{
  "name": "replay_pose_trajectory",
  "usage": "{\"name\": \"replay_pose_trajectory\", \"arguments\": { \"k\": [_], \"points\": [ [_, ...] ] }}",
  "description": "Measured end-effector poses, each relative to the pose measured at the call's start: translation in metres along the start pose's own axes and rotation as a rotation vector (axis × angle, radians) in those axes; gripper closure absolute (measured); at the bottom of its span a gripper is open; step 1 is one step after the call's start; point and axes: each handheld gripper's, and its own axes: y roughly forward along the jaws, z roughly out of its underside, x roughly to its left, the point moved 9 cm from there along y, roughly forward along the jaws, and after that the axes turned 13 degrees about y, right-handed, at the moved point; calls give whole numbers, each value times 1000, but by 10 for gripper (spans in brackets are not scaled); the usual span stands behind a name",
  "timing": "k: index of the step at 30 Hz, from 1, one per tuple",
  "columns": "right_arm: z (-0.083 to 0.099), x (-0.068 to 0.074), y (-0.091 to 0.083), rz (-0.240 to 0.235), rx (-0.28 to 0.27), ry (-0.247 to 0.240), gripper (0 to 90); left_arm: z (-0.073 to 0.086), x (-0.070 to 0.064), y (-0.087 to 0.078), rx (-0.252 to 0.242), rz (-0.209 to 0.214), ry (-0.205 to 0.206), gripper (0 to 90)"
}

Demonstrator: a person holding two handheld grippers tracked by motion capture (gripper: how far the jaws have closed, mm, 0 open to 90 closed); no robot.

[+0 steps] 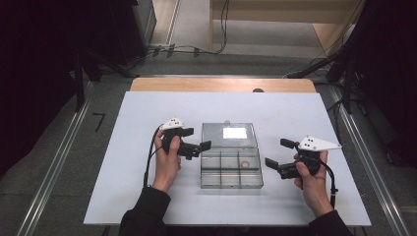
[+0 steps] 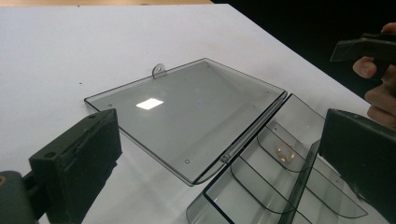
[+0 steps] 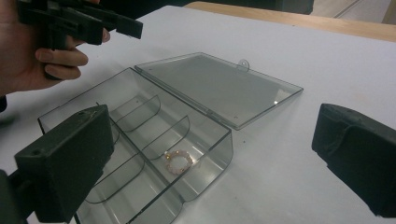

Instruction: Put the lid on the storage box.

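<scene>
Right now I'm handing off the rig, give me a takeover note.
Left claw: open, holding nothing, beside the box's left side.
Right claw: open, holding nothing, just right of the box.
Clear plastic box: lid swung fully open, lying flat on the white table.
Bead bracelet: lying in a compartment at the box's right end.
Left, probably: close the lid.
</scene>
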Motion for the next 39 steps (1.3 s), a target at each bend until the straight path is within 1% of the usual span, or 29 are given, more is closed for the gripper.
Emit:
{"name": "replay_pose_trajectory", "arguments": {
  "k": [4, 8, 11, 15, 20, 24, 29, 31, 35, 38, 39],
  "points": [
    [-4, -4, 3, 2, 8, 1, 0, 0, 2, 2, -2, -4, -11, 0],
    [-10, -9, 6, 2, 10, 16, 0, -1, 2, 4, 0, 0, -15, 0],
    [-13, -12, 12, 2, 15, 15, 0, 0, 4, 6, 4, -11, -18, 0],
    [-15, -15, 21, 8, 34, 13, 0, 3, 5, 10, 10, 2, -32, 0],
    [-17, -19, 32, -3, 51, 37, 0, 4, 7, 14, 8, 8, -45, 0],
    [-17, -22, 40, 0, 62, 47, 0, 7, 9, 17, 16, 14, -59, 0],
    [-20, -24, 49, -8, 63, 71, 0, 9, 11, 21, 18, 20, -83, 0],
    [-19, -24, 54, -8, 73, 70, 0, 10, 12, 22, 26, 16, -90, 0],
    [-21, -24, 62, -15, 86, 80, 0, 15, 15, 25, 45, 18, -135, 0],
    [-22, -24, 67, -9, 101, 82, 0, 16, 16, 26, 55, 18, -153, 1],
    [-22, -25, 68, -4, 102, 85, 16, 17, 16, 27, 57, 20, -158, 1]
  ]
}}
